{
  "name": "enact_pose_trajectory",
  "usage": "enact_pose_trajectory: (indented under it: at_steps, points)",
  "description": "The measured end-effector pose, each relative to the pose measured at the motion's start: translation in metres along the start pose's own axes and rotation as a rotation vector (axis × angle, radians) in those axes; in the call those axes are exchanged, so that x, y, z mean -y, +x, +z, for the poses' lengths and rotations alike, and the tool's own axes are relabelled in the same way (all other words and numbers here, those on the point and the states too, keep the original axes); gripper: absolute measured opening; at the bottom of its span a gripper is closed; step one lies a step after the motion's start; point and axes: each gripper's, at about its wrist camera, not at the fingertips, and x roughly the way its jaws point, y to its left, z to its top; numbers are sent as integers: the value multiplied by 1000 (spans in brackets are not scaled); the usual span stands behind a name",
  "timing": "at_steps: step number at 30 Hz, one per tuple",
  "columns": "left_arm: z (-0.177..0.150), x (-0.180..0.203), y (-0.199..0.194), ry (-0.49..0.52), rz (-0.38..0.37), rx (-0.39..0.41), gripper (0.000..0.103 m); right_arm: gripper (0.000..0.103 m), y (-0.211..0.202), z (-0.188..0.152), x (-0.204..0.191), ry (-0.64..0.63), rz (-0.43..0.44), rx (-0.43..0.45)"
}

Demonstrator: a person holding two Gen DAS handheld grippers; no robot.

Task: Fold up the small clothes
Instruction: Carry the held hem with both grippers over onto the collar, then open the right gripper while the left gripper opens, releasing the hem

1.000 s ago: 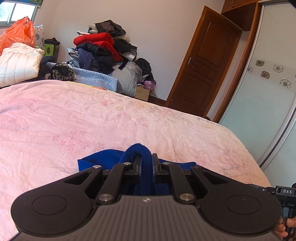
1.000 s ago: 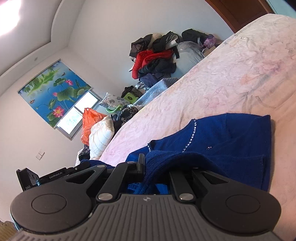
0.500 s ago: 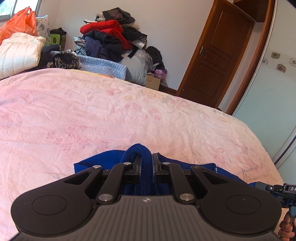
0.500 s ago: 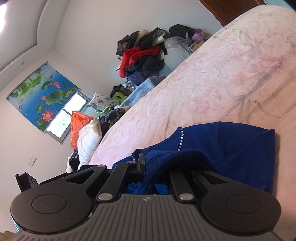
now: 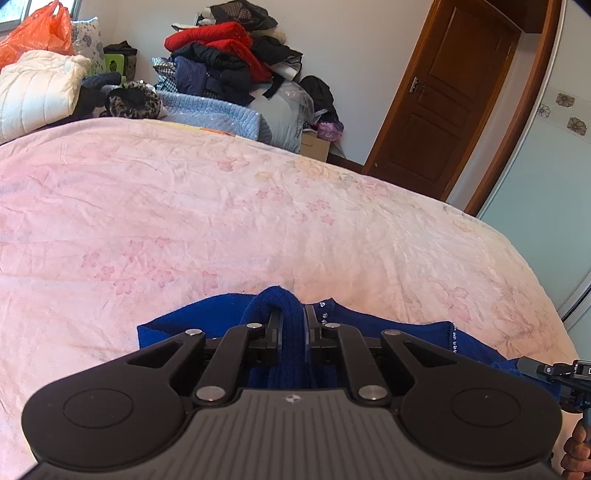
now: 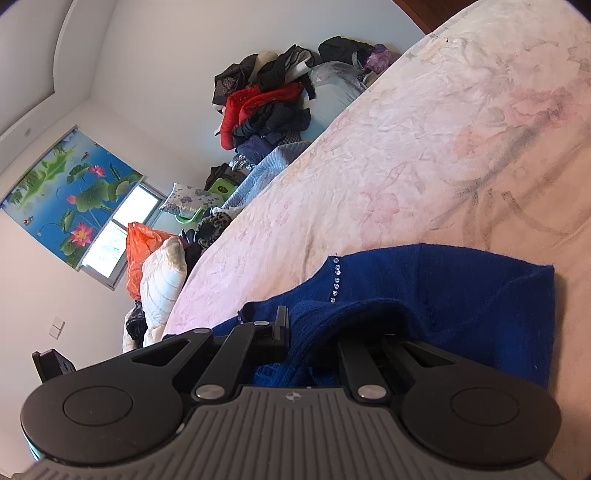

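Note:
A small blue knit top [image 5: 207, 325] with a row of small rhinestones lies on the pink flowered bedspread [image 5: 258, 221], just in front of both grippers. My left gripper [image 5: 291, 314] is shut on a fold of its blue fabric, held low over the bed. In the right wrist view the same top [image 6: 461, 295] spreads to the right. My right gripper [image 6: 314, 325] is shut on a bunched edge of it; the right finger is hidden under the cloth. The right gripper's body [image 5: 561, 373] shows at the left view's right edge.
A heap of red, black and blue clothes [image 5: 225, 59] is piled beyond the far side of the bed. A white padded jacket [image 5: 33, 88] and an orange bag [image 5: 37, 33] lie at far left. A brown door [image 5: 454, 92] and sliding wardrobe [image 5: 554, 177] stand at right.
Both grippers have tilted down and moved forward over the bed with the blue top still held. More of the top now lies spread on the bedspread.

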Motion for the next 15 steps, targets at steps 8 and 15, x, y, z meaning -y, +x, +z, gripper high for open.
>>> enact_pose_trajectory:
  at_steps: [8, 15]
  points:
    - [4, -12, 14, -67, -7, -40, 10, 11, 10, 7, 3, 2, -9, 9]
    - [6, -30, 37, -198, -32, -123, 10, 11, 22, 14, 17, 57, -22, -9]
